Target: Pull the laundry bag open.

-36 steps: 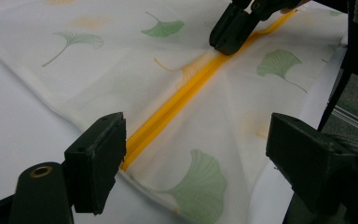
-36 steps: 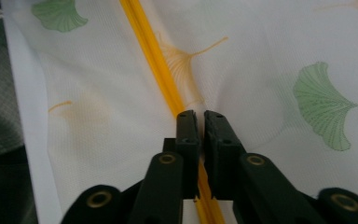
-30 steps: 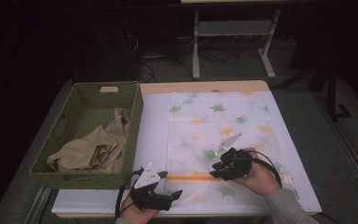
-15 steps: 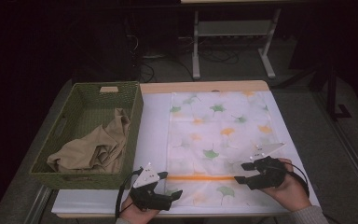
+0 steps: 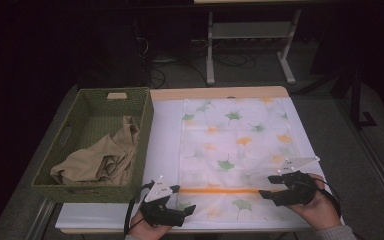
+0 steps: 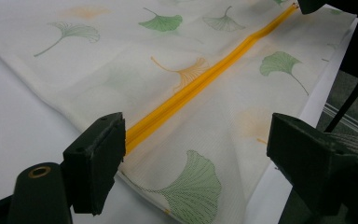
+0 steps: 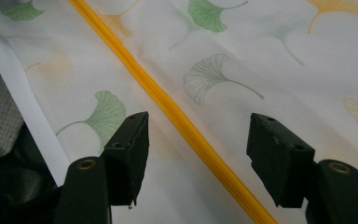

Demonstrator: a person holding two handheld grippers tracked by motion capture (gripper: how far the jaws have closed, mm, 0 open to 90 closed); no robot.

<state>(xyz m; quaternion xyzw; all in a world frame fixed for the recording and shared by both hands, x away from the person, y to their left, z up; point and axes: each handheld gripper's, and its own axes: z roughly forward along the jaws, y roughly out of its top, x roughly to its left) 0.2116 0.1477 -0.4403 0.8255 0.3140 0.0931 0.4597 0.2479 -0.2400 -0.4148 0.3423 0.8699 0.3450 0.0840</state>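
A white mesh bag (image 5: 235, 135) printed with green and orange ginkgo leaves lies flat on the white table cover. An orange zipper (image 5: 220, 190) runs across its near end. At the bag's near left corner my left gripper (image 5: 185, 198) stands open, and the zipper's end (image 6: 140, 133) lies beside one jaw of the left gripper (image 6: 196, 158). My right gripper (image 5: 266, 186) is at the zipper's right end. Its jaws have just been opening and stand apart in the right gripper (image 7: 198, 158) view, with the zipper (image 7: 168, 107) lying between them, unpressed.
A green woven basket (image 5: 95, 95) stands at the table's left with a crumpled beige cloth (image 5: 100, 160) in it. The table's front edge (image 5: 205, 231) runs just under both hands. A metal stand (image 5: 210, 45) is on the floor behind.
My right gripper has slid to the right along the zipper, from the bag's middle to its right edge, and its jaws have spread apart. The left gripper has stayed put.
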